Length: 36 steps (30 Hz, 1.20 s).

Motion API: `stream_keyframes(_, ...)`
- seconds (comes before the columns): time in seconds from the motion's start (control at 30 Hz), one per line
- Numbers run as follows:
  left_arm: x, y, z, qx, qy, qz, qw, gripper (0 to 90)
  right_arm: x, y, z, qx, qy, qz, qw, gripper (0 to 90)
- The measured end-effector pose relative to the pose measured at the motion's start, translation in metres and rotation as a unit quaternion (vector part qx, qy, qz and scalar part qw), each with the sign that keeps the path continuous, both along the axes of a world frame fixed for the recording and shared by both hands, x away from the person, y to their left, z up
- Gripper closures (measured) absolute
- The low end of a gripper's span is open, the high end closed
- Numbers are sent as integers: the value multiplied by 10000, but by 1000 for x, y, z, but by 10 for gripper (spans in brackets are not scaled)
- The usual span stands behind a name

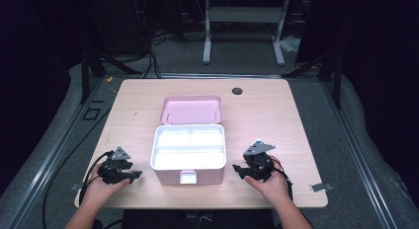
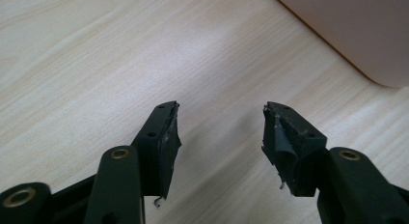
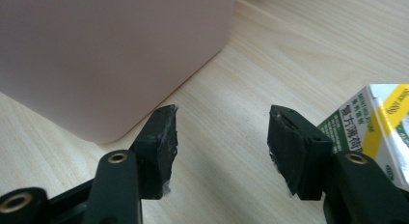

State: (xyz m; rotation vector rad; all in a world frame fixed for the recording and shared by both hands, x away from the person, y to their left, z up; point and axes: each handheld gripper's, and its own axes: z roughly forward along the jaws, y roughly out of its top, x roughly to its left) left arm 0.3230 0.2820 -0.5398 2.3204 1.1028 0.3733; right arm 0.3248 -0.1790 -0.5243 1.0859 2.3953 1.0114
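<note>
A pink box (image 1: 188, 177) stands at the table's near middle with its lid (image 1: 191, 109) swung back, and a white divided tray (image 1: 188, 147) sits in its top. My left gripper (image 1: 129, 175) (image 2: 219, 122) rests on the table left of the box, open with nothing between its jaws; the box corner (image 2: 357, 31) lies ahead to its right. My right gripper (image 1: 240, 171) (image 3: 222, 125) rests right of the box, open and bare, with the box wall (image 3: 106, 55) just ahead on its left. A small white, green and yellow carton (image 3: 381, 122) lies beside its right jaw.
The light wooden table (image 1: 257, 115) has a round black grommet (image 1: 237, 91) near its far edge. Cables trail from both grippers off the near edge. A white desk frame (image 1: 244, 29) and dark floor lie beyond the table.
</note>
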Motion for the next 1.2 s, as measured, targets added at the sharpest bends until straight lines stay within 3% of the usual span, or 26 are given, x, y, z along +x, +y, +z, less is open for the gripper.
stream_keyframes(0.1, -3, 0, 5, 83, -132, 78, 9998, 473, -2, -3, 2, 74, -65, 11, 10000, 441)
stream_keyframes(0.3, -2, 3, 14, 99, -198, 192, 9996, 393, -4, -1, 4, 71, -100, 67, 9999, 445)
stream_keyframes(0.4, -1, 5, 20, 1, -211, 175, 9996, 439, -5, -1, 6, 28, -154, 33, 9999, 446)
stream_keyframes(0.43, 1, 7, 28, -115, -206, 83, 9997, 474, -5, -1, 5, 20, -155, 24, 9999, 448)
stream_keyframes(0.6, 4, 7, 39, -212, -106, -86, 9997, 535, -3, -2, 4, 56, -81, -2, 10000, 448)
stream_keyframes(0.67, 5, 5, 47, -52, -157, -143, 9998, 552, -3, -3, 4, 114, -65, -9, 9999, 448)
stream_keyframes(0.77, 9, -1, 68, -41, -243, -377, 9990, 575, -3, -2, 5, 85, -86, -34, 9999, 448)
stream_keyframes(0.8, 9, -1, 68, -41, -243, -377, 9990, 580, -3, -2, 5, 85, -86, -34, 9999, 448)
stream_keyframes(0.93, 16, -12, 93, 104, -236, -766, 9967, 608, -4, -1, 5, 44, -106, 20, 9999, 448)
stream_keyframes(1.2, 26, -29, 114, 406, -194, -1129, 9926, 628, -4, -2, 4, 107, -78, 24, 9999, 447)
